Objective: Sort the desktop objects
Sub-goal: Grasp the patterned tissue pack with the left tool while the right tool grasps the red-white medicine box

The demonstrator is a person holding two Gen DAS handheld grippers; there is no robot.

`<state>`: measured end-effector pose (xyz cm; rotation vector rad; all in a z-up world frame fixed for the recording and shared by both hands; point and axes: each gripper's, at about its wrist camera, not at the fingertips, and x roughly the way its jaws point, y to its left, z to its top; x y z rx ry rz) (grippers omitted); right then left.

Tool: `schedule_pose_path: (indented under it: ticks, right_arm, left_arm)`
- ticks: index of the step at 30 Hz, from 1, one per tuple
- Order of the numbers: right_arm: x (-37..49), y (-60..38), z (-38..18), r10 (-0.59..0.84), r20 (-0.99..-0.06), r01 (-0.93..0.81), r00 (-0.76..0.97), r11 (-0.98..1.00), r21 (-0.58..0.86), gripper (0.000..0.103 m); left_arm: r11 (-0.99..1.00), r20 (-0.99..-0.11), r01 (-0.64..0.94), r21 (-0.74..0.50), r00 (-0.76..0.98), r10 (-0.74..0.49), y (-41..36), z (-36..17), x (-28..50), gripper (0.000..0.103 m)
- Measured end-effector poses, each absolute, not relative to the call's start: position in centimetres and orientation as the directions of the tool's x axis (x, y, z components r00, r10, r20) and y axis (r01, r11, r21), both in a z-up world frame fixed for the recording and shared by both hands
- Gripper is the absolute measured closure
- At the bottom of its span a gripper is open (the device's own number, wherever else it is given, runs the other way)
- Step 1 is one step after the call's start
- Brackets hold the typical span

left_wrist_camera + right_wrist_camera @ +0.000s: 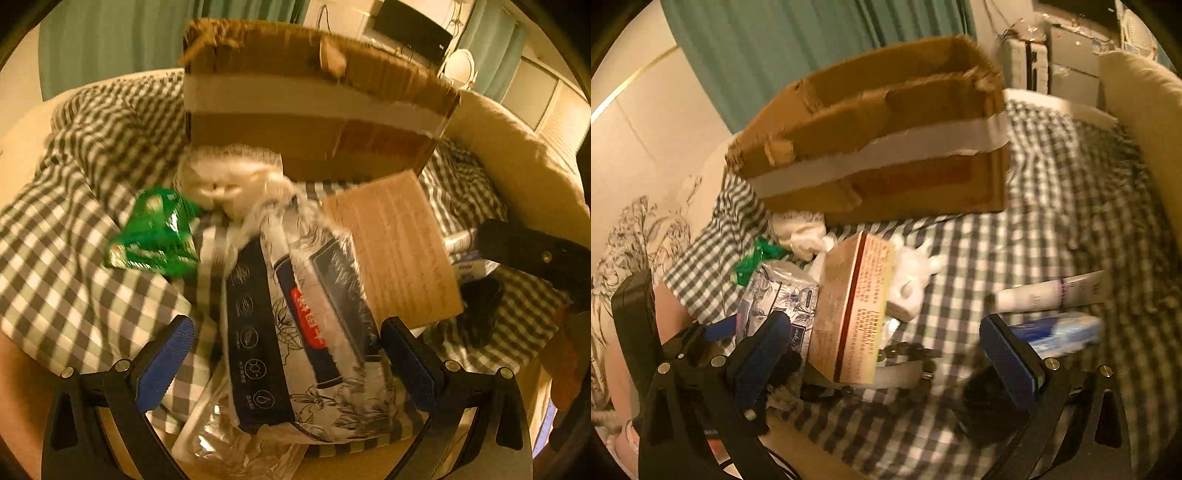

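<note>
Left wrist view: left gripper [286, 354] spread wide around a floral pack [325, 354] lying on checked cloth [74, 273]; closing may snag cloth.

Right wrist view: right gripper [886, 354] open beside a tan box [849, 314]; nudging could topple it. Carton [879, 147] behind.

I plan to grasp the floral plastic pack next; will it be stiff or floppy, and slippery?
The floral plastic pack looks soft and crinkled, so it probably sags. Its glossy film may slip between the left tongs, which stand open around it.
</note>
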<state>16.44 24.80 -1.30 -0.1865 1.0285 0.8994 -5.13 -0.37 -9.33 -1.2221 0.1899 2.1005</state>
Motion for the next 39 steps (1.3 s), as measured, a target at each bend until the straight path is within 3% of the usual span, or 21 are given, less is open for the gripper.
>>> schedule_pose_path:
  ticks: [5,7,10,12,17,23,39]
  right_arm:
    - [16.7,26.1,-3.7,0.569,-0.815,-0.692,0.112,0.633,0.347,0.02]
    - [16.5,26.6,-4.5,0.564,-0.821,-0.692,0.087,0.627,0.358,0.04]
    - [15.9,27.1,-4.9,0.563,-0.824,-0.707,0.064,0.609,0.36,0.06]
    - [15.4,27.1,-4.5,0.561,-0.824,-0.722,0.08,0.602,0.34,0.062]
    - [14.7,26.6,-3.4,0.564,-0.818,-0.744,0.111,0.593,0.308,0.065]
    - [13.9,25.3,-1.3,0.559,-0.807,-0.774,0.191,0.592,0.226,0.065]
    - [13.5,22.9,1.6,0.562,-0.778,-0.775,0.282,0.611,0.161,0.072]
  left_arm:
    - [-0.751,-0.819,-0.626,-0.21,-0.306,0.485,-0.1,-9.8,-4.7,0.003]
    - [-0.749,-0.819,-0.624,-0.222,-0.298,0.491,0.0,-9.9,-4.6,0.01]
    - [-0.74,-0.818,-0.633,-0.229,-0.287,0.499,0.2,-9.8,-4.2,0.023]
    - [-0.731,-0.814,-0.643,-0.227,-0.287,0.505,0.3,-9.6,-3.9,0.033]
    - [-0.717,-0.806,-0.63,-0.3,-0.234,0.543,0.0,-9.5,-4.2,0.048]
    - [-0.726,-0.797,-0.638,-0.255,-0.287,0.532,-0.9,-8.5,-3.7,0.07]
    - [-0.761,-0.765,-0.604,-0.239,-0.366,0.53,-2.0,-4.3,-3.8,0.071]
